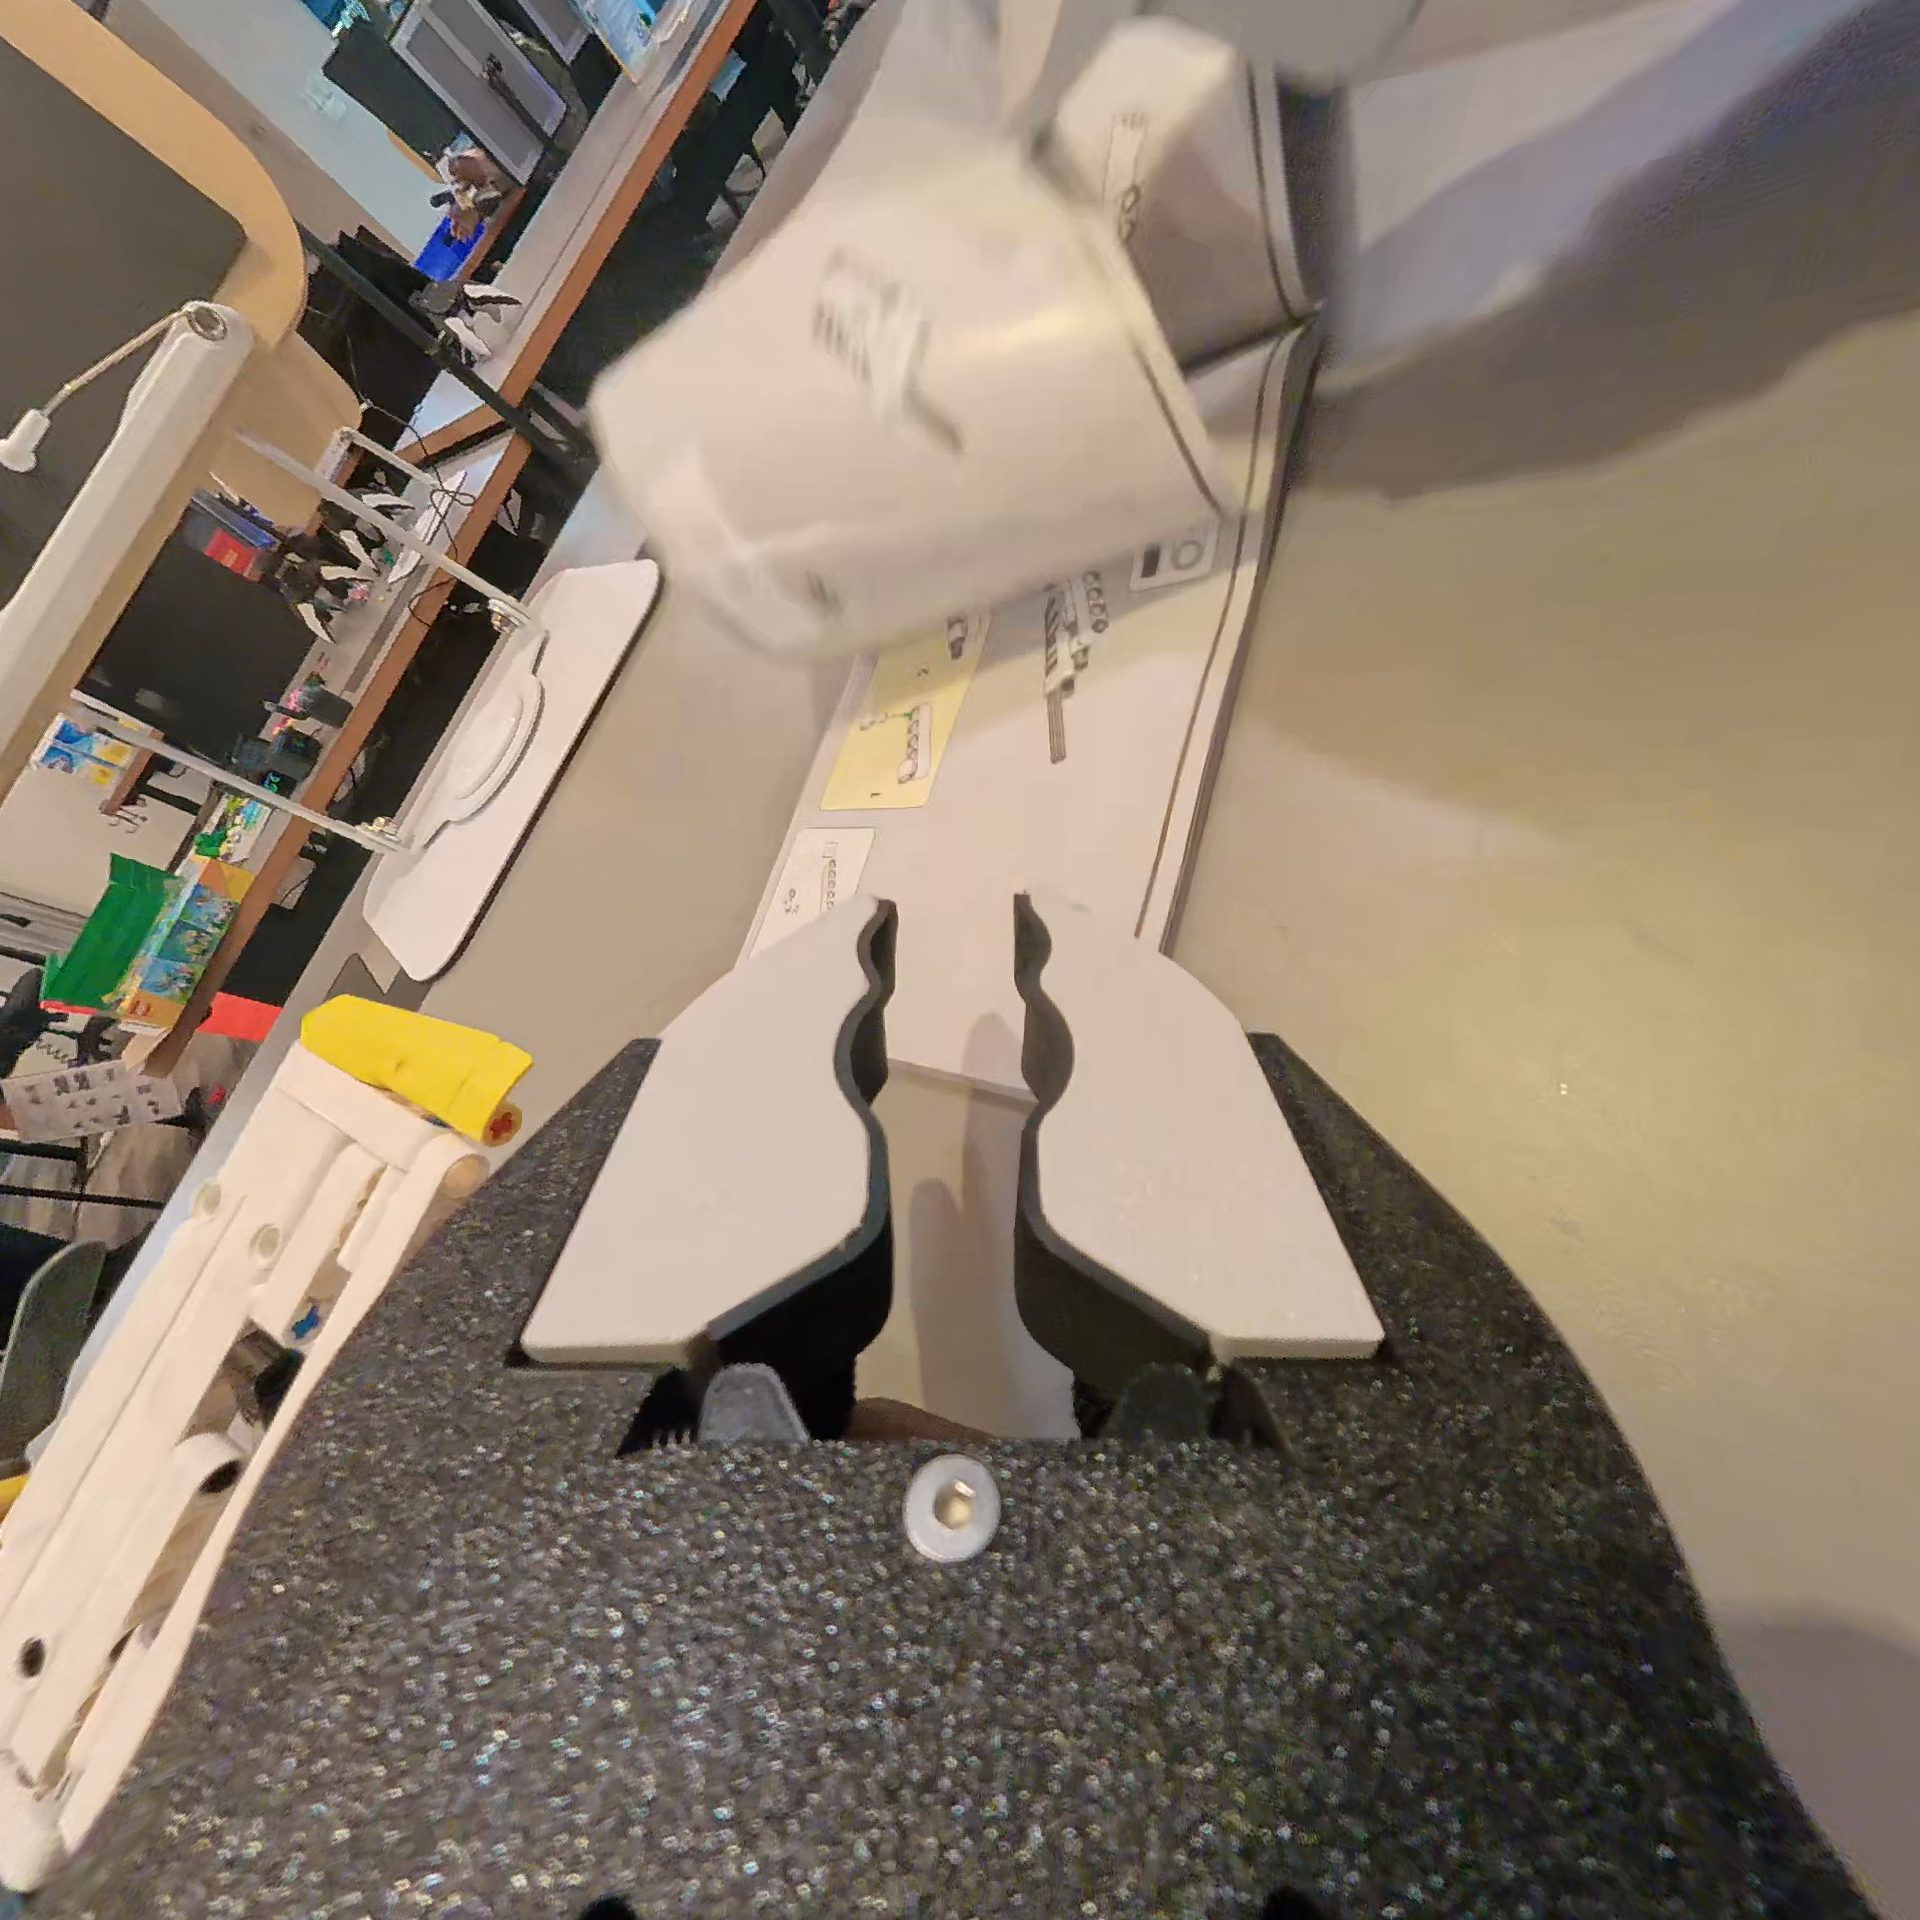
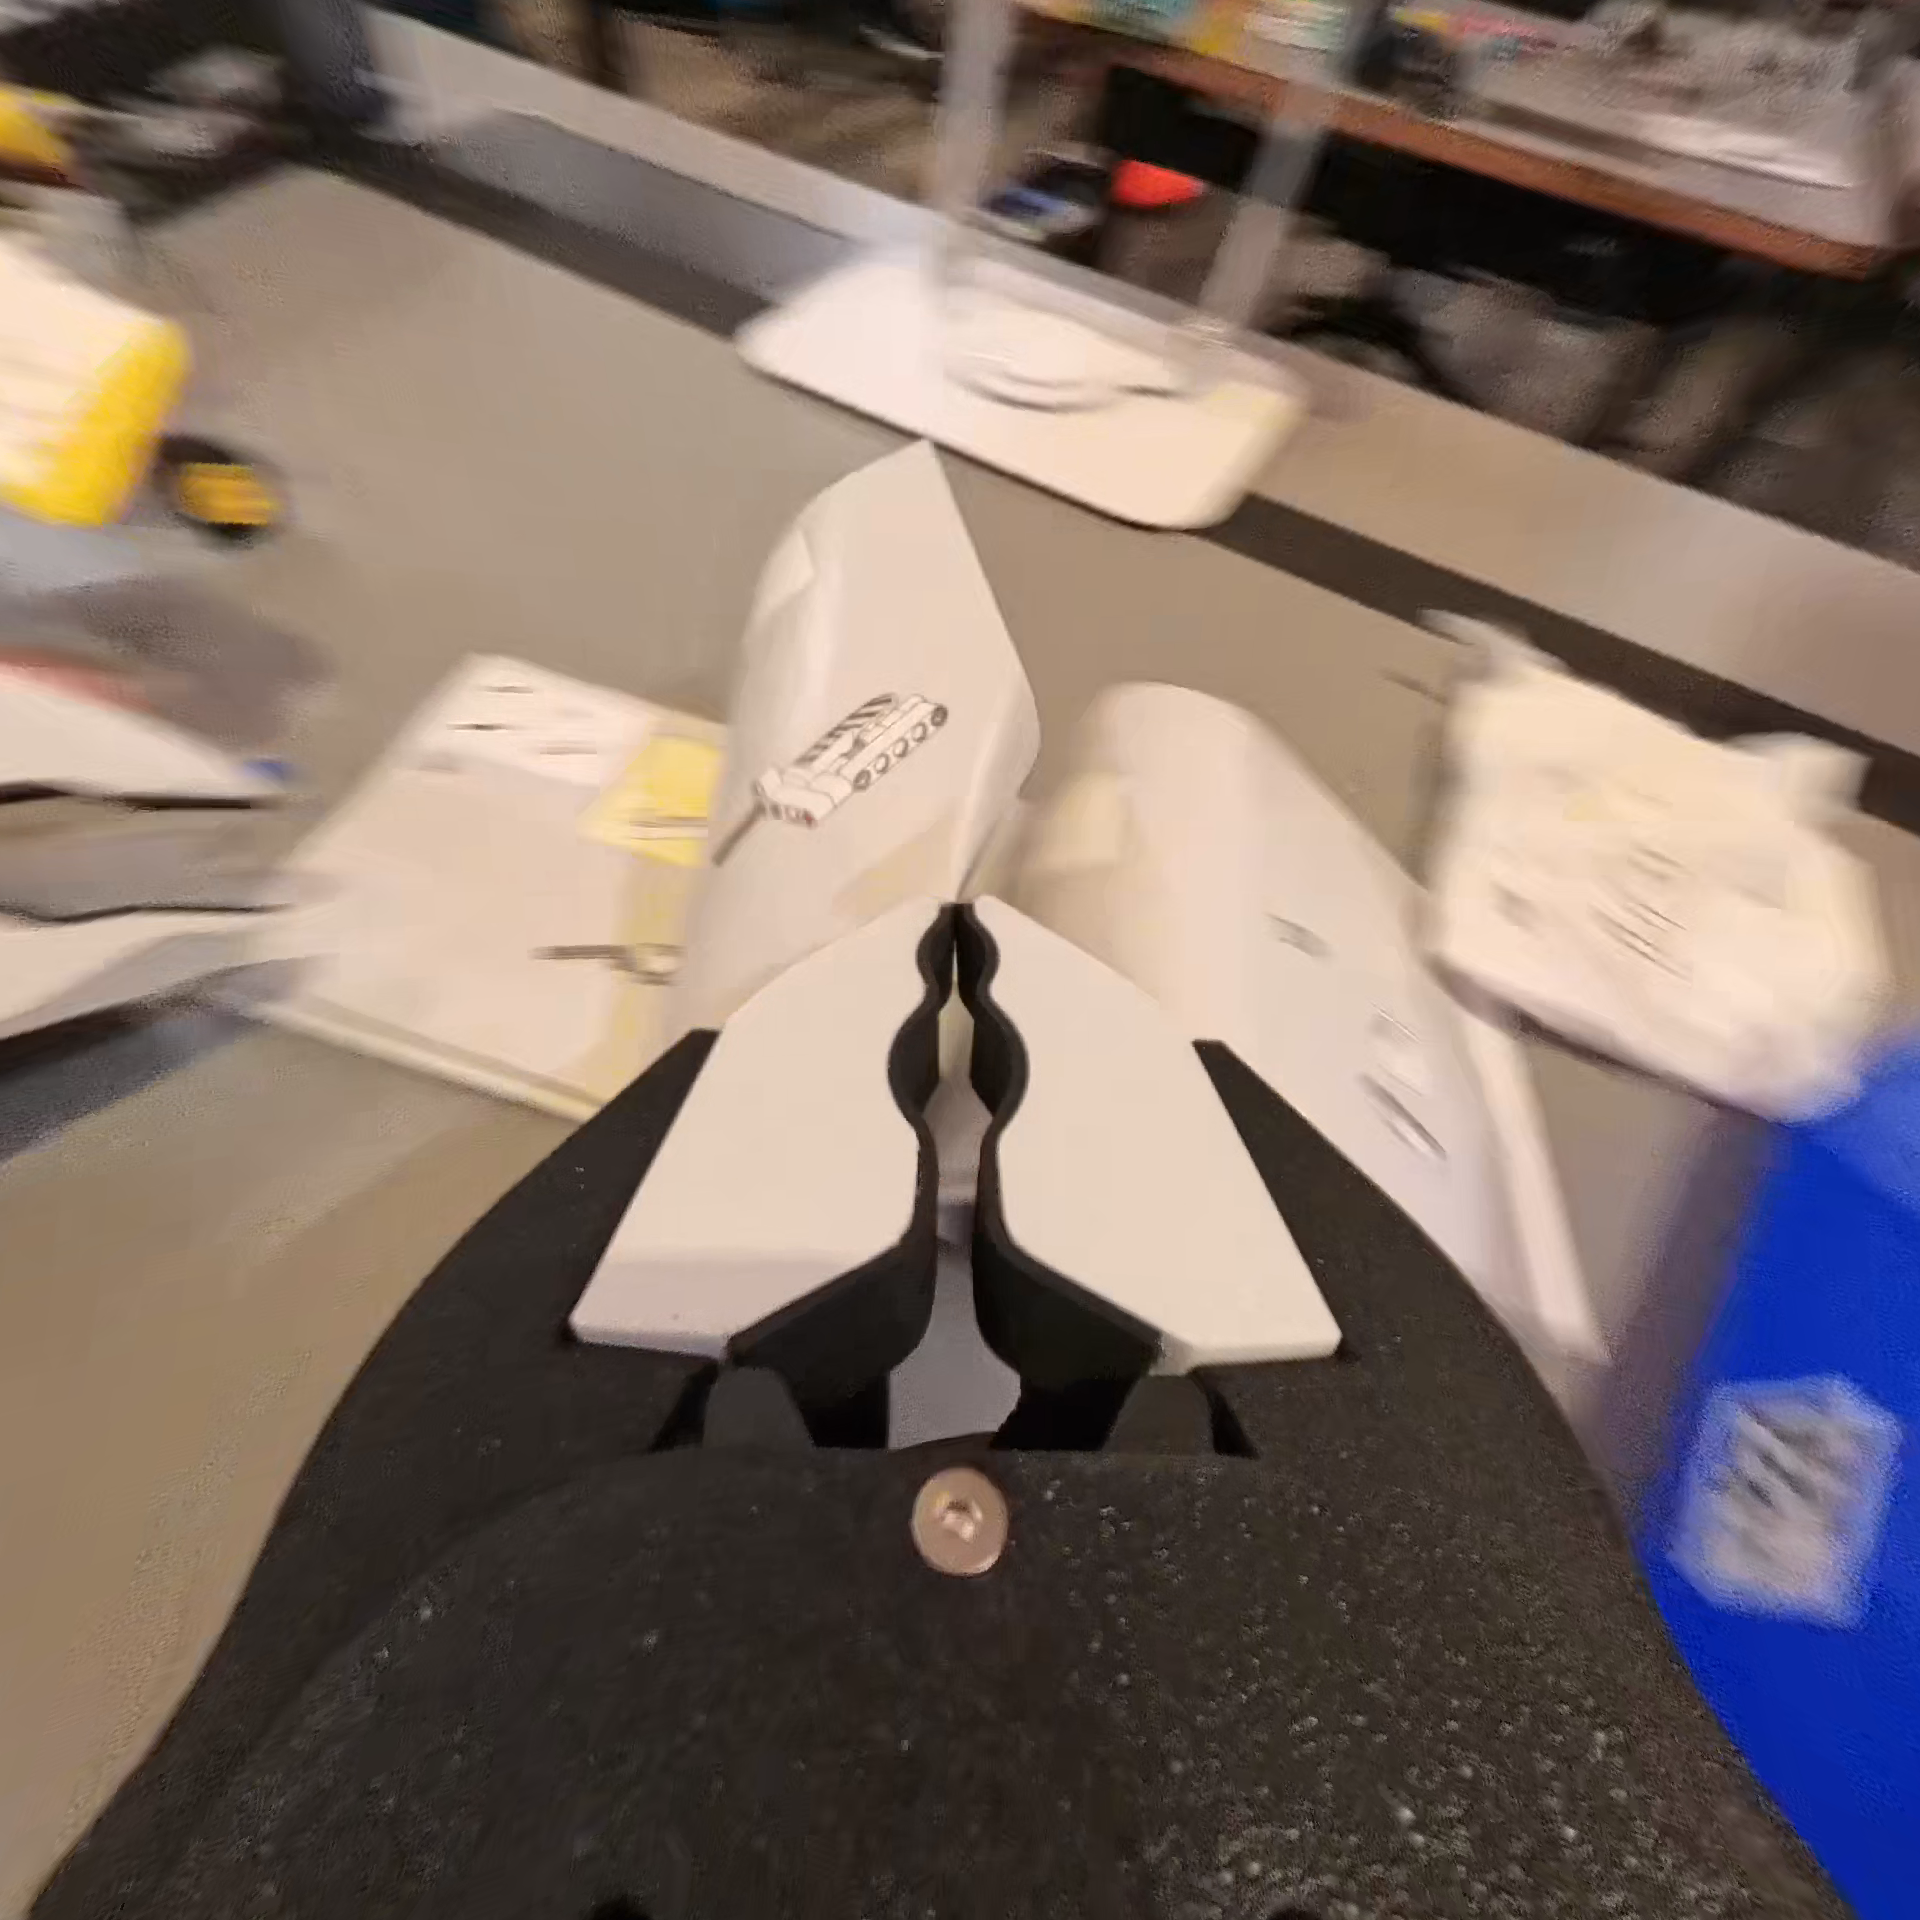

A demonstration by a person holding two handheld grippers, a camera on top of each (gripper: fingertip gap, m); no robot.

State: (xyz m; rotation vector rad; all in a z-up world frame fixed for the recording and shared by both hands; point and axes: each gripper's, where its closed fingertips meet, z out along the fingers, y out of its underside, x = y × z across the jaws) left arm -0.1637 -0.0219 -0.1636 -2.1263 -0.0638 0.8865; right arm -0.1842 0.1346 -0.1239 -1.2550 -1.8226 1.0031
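In the right wrist view, the right gripper (image 2: 957, 914) is seen clenched on a white page (image 2: 883, 727) printed with a line drawing; the sheet is pinched at the fingertips and stands up from the open booklet (image 2: 468, 862) lying on the grey table (image 2: 436, 468). Most of that view is smeared by motion, so the printed sheets at the right (image 2: 1621, 883), a blue object cut off at the right edge (image 2: 1808, 1403) and a yellow and white shape at the left (image 2: 83, 416) cannot be made out clearly. A white tray (image 2: 1039, 416) lies beyond the booklet, near the table's far edge. In the left wrist view, the left gripper (image 1: 954, 914) is seen released, its fingers apart above the flat booklet page (image 1: 1039, 831) with nothing between them. A lifted, curled page (image 1: 894, 436) is blurred above, and its upper part is cut off by the frame. A white and yellow object (image 1: 416, 1060) at the left is partly hidden by the gripper body.
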